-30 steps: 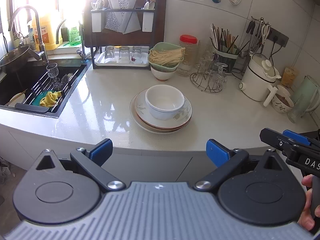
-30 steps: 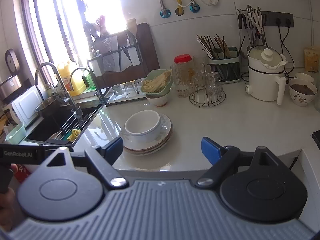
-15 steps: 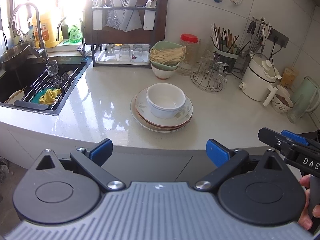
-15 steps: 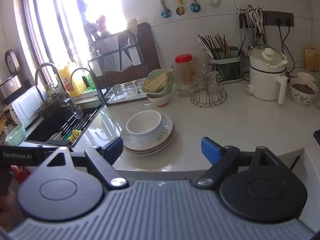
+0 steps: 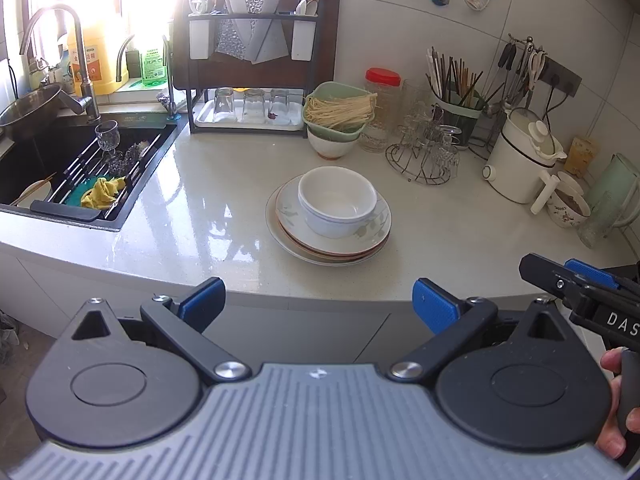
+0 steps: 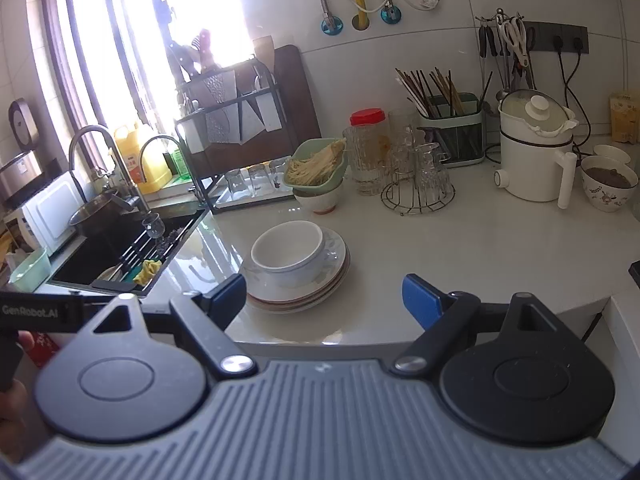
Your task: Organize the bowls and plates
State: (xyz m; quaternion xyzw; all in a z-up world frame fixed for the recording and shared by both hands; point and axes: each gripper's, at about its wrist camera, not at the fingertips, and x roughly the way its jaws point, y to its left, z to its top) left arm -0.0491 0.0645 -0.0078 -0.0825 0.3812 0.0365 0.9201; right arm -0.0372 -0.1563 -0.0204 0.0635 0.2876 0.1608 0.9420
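A white bowl [image 5: 337, 202] sits on a stack of plates [image 5: 362, 245] in the middle of the pale counter; both also show in the right wrist view, the bowl [image 6: 288, 253] on the plates [image 6: 332, 280]. My left gripper [image 5: 319, 300] is open and empty, held short of the counter's front edge, below the stack. My right gripper [image 6: 323, 296] is open and empty, close in front of the stack, and it shows in the left wrist view [image 5: 568, 278] at the right.
A sink [image 5: 60, 168] with a drying rack, glass and yellow cloth lies left. A dish rack with glasses [image 5: 250, 108], a green bowl of noodles [image 5: 340, 114], a wire glass stand [image 5: 426, 152], chopstick holder [image 5: 456, 98] and white kettle [image 5: 524, 160] line the back.
Both grippers have moved slightly closer to the counter; the plate stack looms a little larger. Both stay open and empty.
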